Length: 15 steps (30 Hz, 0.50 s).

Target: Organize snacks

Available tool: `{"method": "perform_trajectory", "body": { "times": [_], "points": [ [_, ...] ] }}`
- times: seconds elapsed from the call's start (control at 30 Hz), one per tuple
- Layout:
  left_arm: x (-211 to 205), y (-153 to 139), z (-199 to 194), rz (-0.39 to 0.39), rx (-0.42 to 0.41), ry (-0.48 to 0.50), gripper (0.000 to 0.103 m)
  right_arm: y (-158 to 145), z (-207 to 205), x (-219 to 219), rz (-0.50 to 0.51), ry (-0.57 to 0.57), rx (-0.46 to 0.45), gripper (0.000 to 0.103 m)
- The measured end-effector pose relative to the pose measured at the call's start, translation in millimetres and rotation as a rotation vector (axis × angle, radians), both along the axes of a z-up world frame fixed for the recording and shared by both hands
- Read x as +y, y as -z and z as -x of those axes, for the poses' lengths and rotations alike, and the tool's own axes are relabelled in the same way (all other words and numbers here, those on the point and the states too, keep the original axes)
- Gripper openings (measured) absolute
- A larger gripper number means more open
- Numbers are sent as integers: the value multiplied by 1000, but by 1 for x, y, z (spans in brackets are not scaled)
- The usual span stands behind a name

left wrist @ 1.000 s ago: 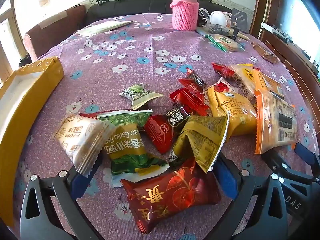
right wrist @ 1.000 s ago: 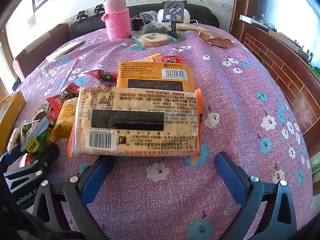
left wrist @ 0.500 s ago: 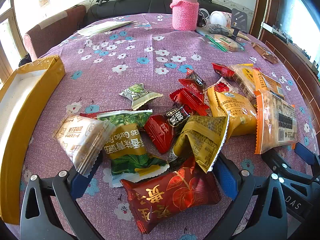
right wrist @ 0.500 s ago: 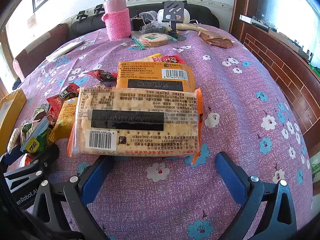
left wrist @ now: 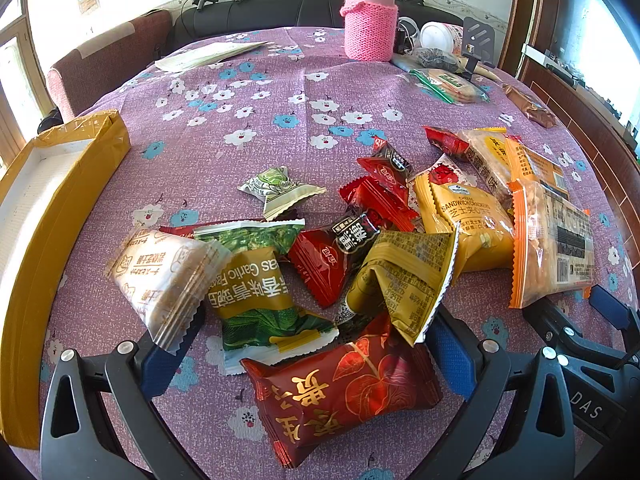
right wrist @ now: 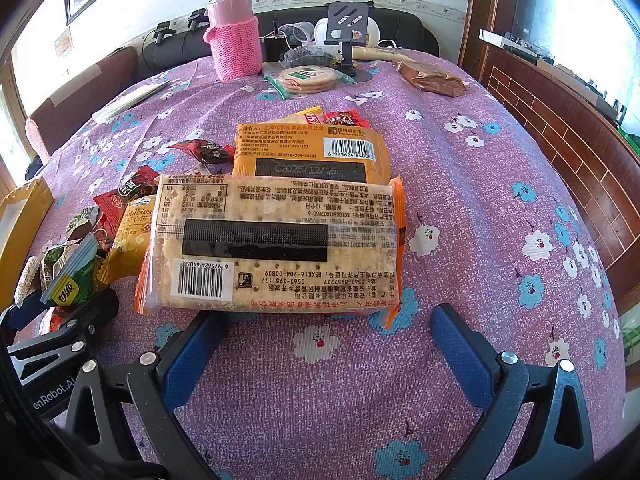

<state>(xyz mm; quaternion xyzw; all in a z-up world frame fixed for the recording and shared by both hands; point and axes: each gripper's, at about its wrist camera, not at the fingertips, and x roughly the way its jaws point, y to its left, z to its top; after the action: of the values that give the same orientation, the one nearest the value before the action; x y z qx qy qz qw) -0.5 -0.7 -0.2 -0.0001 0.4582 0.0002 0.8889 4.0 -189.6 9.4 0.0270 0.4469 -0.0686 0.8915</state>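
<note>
Here your left gripper and right gripper were both spread wide, holding nothing; the cracker pack looked light and fragile, so gripping its side edges seemed best.

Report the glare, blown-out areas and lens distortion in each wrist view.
Left wrist view: window at right blown out white, strong barrel bending of the yellow cardboard box, sheen on the dark red foil snack packet, dark vignette corners. Right wrist view: right-hand window overexposed, purple floral tablecloth bulges like a dome, clear orange-edged cracker packet sharp, mild reflections on its film.
</note>
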Motion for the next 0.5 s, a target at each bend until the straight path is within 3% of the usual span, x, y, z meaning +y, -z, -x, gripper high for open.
{"method": "perform_trajectory", "body": {
  "times": [0.5],
  "points": [
    [0,0,0,1,-7,-2,103,0,0,0,-4,11,-1,103]
  ]
}}
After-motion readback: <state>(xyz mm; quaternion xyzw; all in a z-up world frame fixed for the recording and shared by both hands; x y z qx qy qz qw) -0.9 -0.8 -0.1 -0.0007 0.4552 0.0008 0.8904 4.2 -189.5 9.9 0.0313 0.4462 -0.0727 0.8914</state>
